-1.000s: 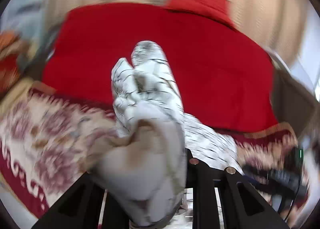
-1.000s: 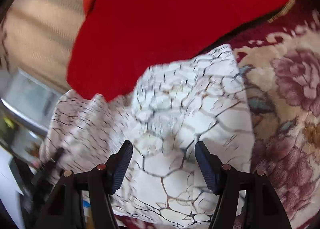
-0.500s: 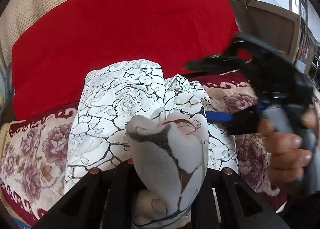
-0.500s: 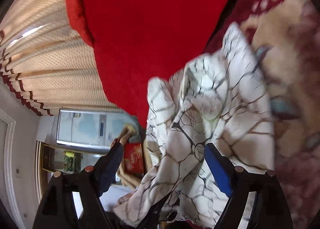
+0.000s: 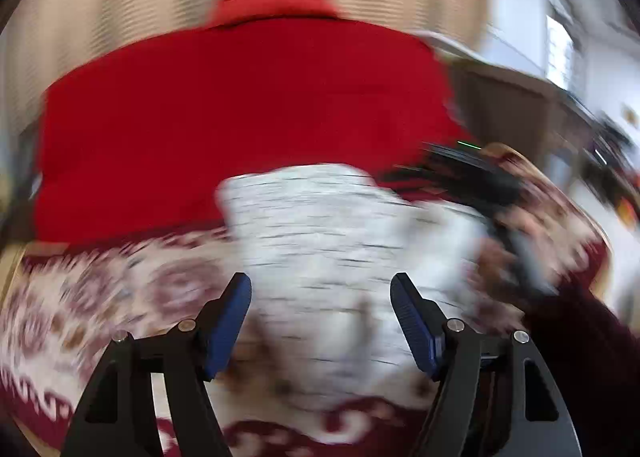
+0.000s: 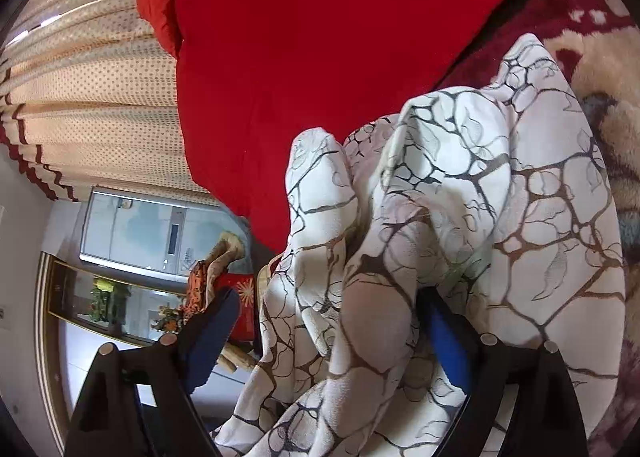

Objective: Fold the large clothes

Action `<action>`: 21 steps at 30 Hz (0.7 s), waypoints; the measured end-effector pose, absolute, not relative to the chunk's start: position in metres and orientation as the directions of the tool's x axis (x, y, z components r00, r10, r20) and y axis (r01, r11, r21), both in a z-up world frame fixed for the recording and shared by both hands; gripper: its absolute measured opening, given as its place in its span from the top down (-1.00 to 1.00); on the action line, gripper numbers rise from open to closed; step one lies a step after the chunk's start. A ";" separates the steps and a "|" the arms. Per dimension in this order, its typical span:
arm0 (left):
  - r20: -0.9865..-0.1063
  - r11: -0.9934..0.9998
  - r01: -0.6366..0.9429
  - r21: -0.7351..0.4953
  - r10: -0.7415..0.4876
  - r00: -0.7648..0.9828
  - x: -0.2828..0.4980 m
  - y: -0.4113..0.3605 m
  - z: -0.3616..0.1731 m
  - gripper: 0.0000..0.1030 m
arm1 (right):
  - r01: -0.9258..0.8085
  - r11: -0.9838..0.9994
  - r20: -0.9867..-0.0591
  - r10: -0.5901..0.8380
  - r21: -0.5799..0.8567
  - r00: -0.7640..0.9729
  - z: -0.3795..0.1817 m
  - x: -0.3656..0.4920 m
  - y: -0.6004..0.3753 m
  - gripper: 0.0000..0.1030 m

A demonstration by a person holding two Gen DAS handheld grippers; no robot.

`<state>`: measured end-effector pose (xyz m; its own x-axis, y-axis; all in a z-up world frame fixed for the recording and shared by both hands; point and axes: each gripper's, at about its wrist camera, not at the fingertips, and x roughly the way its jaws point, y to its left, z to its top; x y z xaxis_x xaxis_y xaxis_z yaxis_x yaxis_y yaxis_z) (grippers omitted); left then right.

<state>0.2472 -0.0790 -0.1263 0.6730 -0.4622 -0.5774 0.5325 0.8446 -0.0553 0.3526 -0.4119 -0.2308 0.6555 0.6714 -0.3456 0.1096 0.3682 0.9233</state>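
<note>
The white garment with a dark crackle print point(image 5: 340, 241) lies bunched on the floral blanket in the blurred left wrist view. My left gripper point(image 5: 320, 313) is open just above it, with nothing between its blue pads point(image 5: 228, 321). In the right wrist view the same garment point(image 6: 460, 217) fills the lower middle, crumpled in folds. My right gripper point(image 6: 332, 337) is open, and cloth drapes between and over its fingers; the right pad point(image 6: 444, 341) is partly covered. The right gripper and the hand holding it also show at the right of the left wrist view point(image 5: 480, 185).
A red quilt point(image 5: 240, 117) lies behind the garment, also seen in the right wrist view point(image 6: 320, 57). The floral cream and maroon blanket point(image 5: 100, 297) covers the surface. Beige curtains point(image 6: 88, 77) hang behind. A cabinet and an air conditioner point(image 6: 160, 229) stand at the left.
My left gripper has let go of the garment and opened; the cloth now lies on the blanket. The left view swings fast. The right gripper stays open with cloth across it.
</note>
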 end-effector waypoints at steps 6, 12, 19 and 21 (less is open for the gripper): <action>-0.722 0.884 0.378 -0.277 -0.451 0.525 0.349 -0.052 -0.203 -0.11 | 0.109 0.536 -0.468 0.599 0.837 0.650 -0.216 0.366 -0.384 -0.72; -0.730 0.849 0.405 -0.340 -0.510 0.455 0.341 -0.079 -0.229 0.92 | 0.084 0.754 -0.623 0.469 0.652 0.626 -0.204 0.375 -0.345 0.41; -0.710 0.845 0.487 -0.219 -0.481 0.514 0.306 -0.143 -0.200 1.00 | 0.003 0.840 -0.548 0.352 0.543 0.759 -0.138 0.336 -0.337 0.75; -0.697 0.837 0.506 -0.206 -0.489 0.525 0.297 -0.160 -0.192 1.00 | 0.015 0.869 -0.537 0.291 0.494 0.792 -0.128 0.319 -0.344 0.75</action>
<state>0.2966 -0.1597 -0.1918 0.5245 -0.4890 -0.6969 0.5064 0.8373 -0.2064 0.3193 -0.3442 -0.1277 0.7919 0.2913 -0.5367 0.0153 0.8691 0.4944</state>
